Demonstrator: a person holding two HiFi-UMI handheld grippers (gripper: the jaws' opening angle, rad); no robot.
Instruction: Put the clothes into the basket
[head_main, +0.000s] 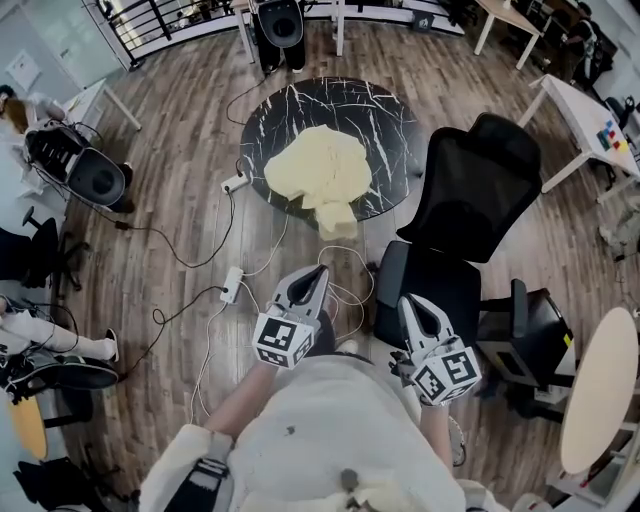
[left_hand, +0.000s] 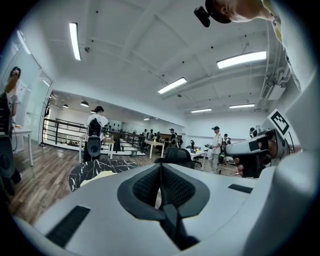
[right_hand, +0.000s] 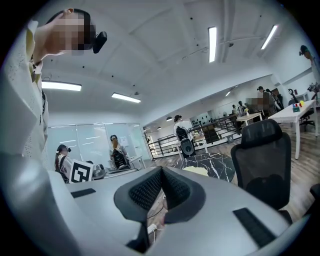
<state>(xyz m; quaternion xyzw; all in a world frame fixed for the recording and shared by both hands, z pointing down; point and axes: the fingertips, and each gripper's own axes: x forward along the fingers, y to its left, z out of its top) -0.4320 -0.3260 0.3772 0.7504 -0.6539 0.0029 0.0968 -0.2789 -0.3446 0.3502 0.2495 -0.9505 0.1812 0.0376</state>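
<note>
From the head view, the yellow clothes (head_main: 318, 170) are heaped on the marble table (head_main: 270, 115), well ahead of my left gripper (head_main: 316, 274) and right gripper (head_main: 409, 304). In the left gripper view the jaws are together and empty. In the right gripper view they seem the same. This looks like the approach step; next I need to open up and reach.

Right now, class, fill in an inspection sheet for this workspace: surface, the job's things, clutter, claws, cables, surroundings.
Surface: round black marble table on a wooden floor.
Job's things: yellow clothes heaped on the table, one fold hanging over the near edge; basket, nothing seen.
Clutter: nothing seen on the table besides the clothes.
Claws: left claw and right claw both shut and empty, short of the table.
Cables: white cables and a power strip lie on the floor between the person and the table.
Surroundings: black office chair right of the table; white desks; other people at the room's edges.
</note>
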